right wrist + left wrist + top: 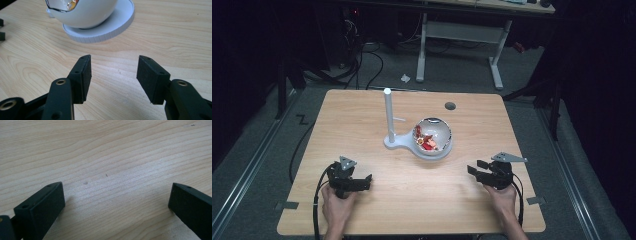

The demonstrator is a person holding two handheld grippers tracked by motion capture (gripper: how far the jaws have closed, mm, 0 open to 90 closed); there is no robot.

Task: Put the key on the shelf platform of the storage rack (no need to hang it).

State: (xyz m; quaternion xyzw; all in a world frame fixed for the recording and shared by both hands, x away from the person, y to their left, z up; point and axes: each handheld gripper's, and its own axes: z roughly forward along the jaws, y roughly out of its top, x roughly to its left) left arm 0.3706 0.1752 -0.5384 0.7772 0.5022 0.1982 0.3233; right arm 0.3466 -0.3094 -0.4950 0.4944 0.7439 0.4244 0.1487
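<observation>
The white bowl [433,137] sits on a round white stand [110,30] in the middle of the wooden table [362,115]. Red and yellow bits [427,141] lie inside the bowl. A tall white post [388,116] stands up from the same stand, just to the left of the bowl.

The right claw [476,168] is near the person's edge of the table, and the bowl is ahead of it and a little to its left, well apart from it. In the right gripper view the bowl is straight in front of the jaws. This claw is partly open, with nothing but bare table between its jaws.

The left claw [368,179] is low over the table too, with the bowl ahead of it and off to its right. Its jaws stand wide apart and hold nothing.

It looks like the work is only starting. No claw touches the bowl, the stand or the bits yet. Reaching the bowl and doing something with it is all left to do.
</observation>
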